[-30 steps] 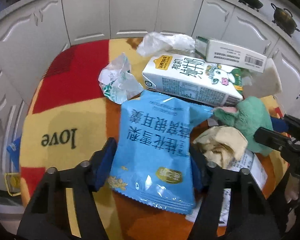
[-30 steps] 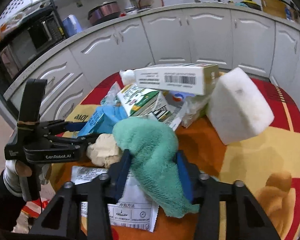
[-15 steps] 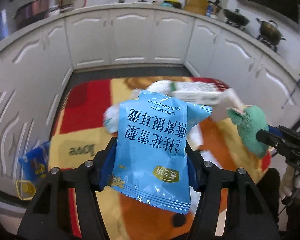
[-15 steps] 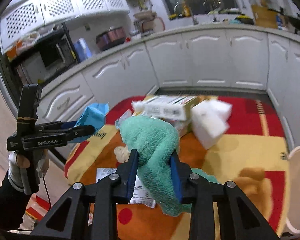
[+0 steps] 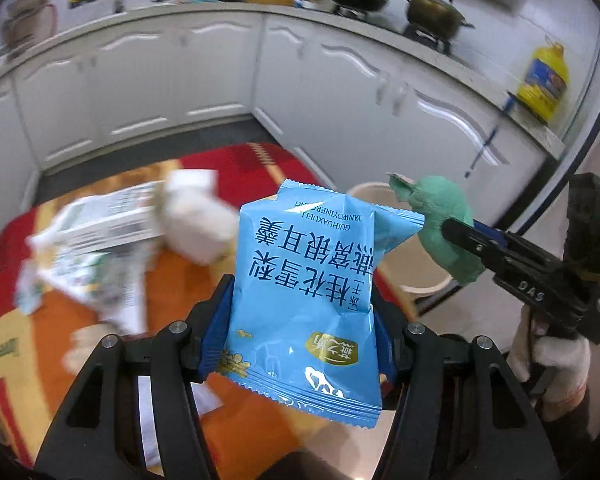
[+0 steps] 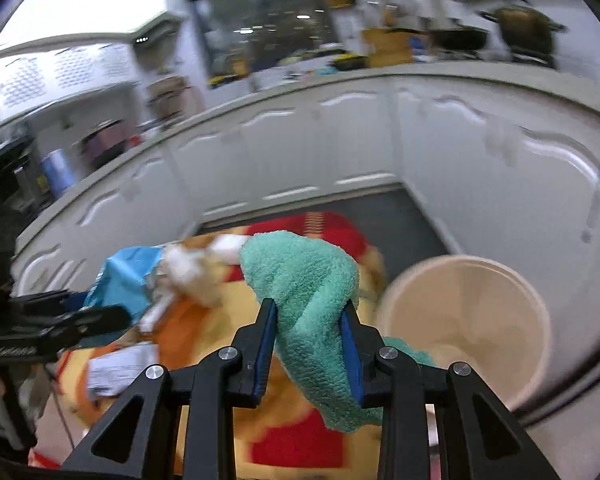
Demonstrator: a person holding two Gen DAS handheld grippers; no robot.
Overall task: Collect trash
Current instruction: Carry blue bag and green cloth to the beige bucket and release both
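My left gripper (image 5: 300, 320) is shut on a blue snack packet (image 5: 312, 300) and holds it high above the table. My right gripper (image 6: 310, 328) is shut on a green towel (image 6: 308, 292), lifted over the table's right edge beside a cream bin (image 6: 464, 320). The towel (image 5: 448, 228) and the bin (image 5: 412, 256) also show in the left wrist view, right of the packet. The packet (image 6: 124, 280) shows at the left in the right wrist view.
On the red, orange and yellow tablecloth (image 5: 172, 280) lie blurred cartons (image 5: 100, 224), a white block (image 5: 196, 216) and paper scraps (image 6: 120, 364). White cabinets (image 5: 140, 92) curve around the table. A pot (image 5: 432, 12) and a yellow bottle (image 5: 540, 80) stand on the counter.
Both grippers have risen from the table and swung right with their loads. The bin has come into view under the towel.
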